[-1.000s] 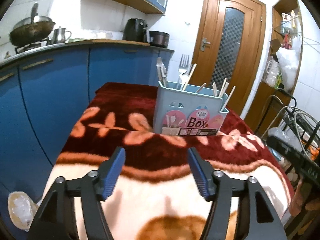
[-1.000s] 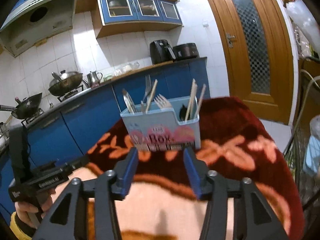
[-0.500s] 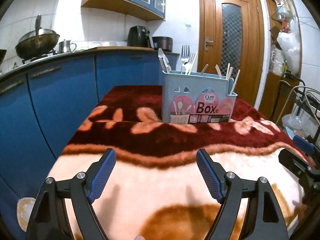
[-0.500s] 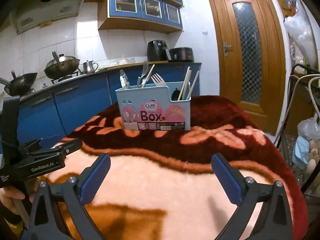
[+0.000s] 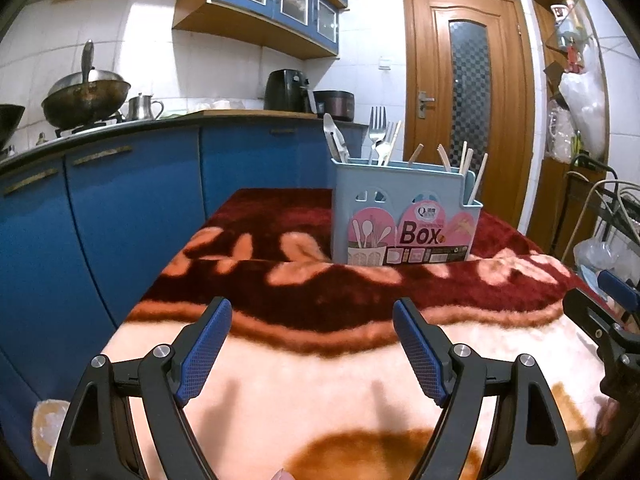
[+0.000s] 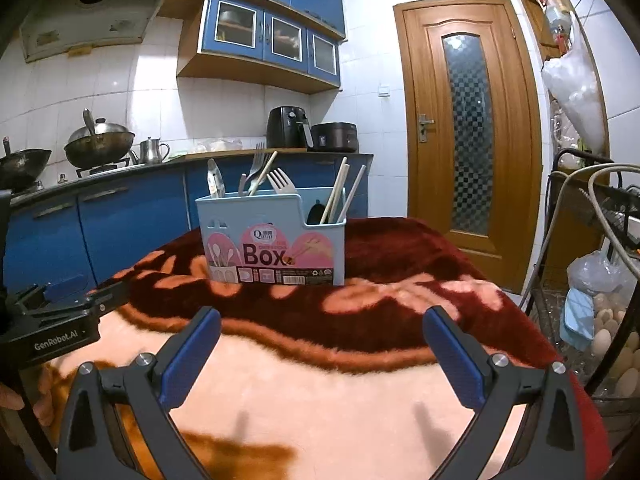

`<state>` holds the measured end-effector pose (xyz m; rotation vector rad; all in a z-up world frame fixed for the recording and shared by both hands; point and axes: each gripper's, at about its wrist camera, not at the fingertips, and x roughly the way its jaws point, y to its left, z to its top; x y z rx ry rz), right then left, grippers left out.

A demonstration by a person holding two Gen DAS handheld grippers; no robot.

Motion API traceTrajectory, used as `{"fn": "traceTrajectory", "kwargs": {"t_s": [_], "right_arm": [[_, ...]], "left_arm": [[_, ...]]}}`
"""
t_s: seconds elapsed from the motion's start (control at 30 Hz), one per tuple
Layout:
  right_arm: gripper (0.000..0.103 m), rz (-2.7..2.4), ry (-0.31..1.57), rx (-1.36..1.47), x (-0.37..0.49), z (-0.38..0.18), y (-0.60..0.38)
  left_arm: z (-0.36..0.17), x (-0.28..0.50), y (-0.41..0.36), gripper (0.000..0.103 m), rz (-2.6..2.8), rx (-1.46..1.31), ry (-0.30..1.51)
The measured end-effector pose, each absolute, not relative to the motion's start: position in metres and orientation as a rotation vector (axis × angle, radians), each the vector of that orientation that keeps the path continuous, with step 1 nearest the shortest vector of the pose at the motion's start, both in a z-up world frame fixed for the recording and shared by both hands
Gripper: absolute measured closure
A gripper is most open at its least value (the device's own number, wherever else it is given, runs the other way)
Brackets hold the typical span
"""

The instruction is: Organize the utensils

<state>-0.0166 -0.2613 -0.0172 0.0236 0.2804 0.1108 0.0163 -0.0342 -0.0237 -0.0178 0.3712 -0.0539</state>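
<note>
Where label reads "Box", holder (image 6: 272, 240) upright on blanket (image 6: 320, 380), "GenRobot.AI" on left gripper (image 5: 312, 344), right gripper (image 6: 320, 352) level, both fingers apart, empty.

The lower lengths of the utensils (image 6: 256, 176) are hidden inside the blue box (image 6: 272, 240). The small print on its label (image 5: 412, 240) cannot be read. The right gripper (image 5: 612, 320) is cut off by the left wrist view's edge.

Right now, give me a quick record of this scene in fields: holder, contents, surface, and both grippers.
holder: light blue plastic utensil box, upright, labelled "Box"
contents: metal forks in the tall section; wooden chopsticks in the low side section
surface: red and peach floral blanket
left gripper: open, empty, short of the box
right gripper: open, empty, short of the box
</note>
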Motion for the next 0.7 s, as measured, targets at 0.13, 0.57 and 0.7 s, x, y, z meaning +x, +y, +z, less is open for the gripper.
{"fn": "traceTrajectory", "kwargs": {"t_s": [0.13, 0.57, 0.7], "right_arm": [[0.0, 0.12, 0.292, 0.047, -0.0145, -0.0186, -0.2642], [0.0, 0.141, 0.3, 0.066, -0.0136, -0.02, -0.267], [0.0, 0.143, 0.3, 0.068, -0.0132, -0.02, -0.2675]], "left_arm": [[-0.0239, 0.0161, -0.0328, 0.019, -0.055, -0.031, 0.378], [-0.0257, 0.0168, -0.0332, 0.019, -0.054, -0.036, 0.383], [-0.0256, 0.017, -0.033, 0.019, -0.054, -0.037, 0.384]]}}
